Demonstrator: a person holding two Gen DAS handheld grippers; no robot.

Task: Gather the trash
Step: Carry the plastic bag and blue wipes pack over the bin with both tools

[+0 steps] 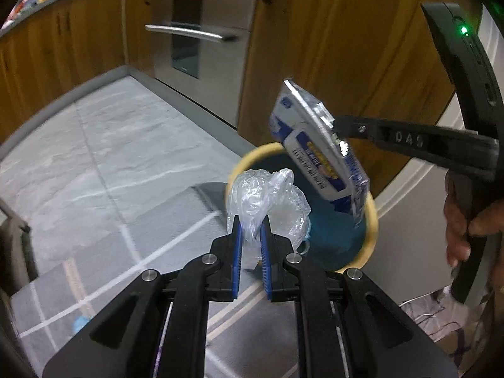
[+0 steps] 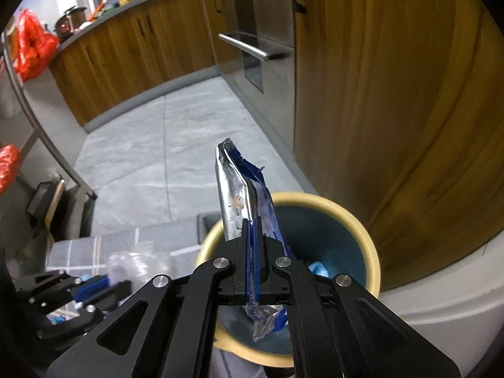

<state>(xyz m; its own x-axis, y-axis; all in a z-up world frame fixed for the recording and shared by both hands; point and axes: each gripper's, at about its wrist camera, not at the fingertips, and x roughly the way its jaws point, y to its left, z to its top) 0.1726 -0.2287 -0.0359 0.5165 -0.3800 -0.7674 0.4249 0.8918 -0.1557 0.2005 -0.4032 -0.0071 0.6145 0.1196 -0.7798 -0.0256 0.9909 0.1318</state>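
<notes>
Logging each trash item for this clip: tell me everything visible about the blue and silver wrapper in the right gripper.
The wrapper is a flattened foil-like snack packet, blue with printed text outside, silver inside, its top edge torn and ragged. It looks empty and creased. The right gripper is shut on its middle, so it sticks up past the fingertips and droops below them. It hangs tilted over the open mouth of the yellow-rimmed bin, not touching it as far as can be seen.

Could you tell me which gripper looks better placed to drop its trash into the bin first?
Probably the right gripper: its blue foil wrapper hangs over the bin. The left gripper holds its clear plastic bag nearer the rim.
</notes>
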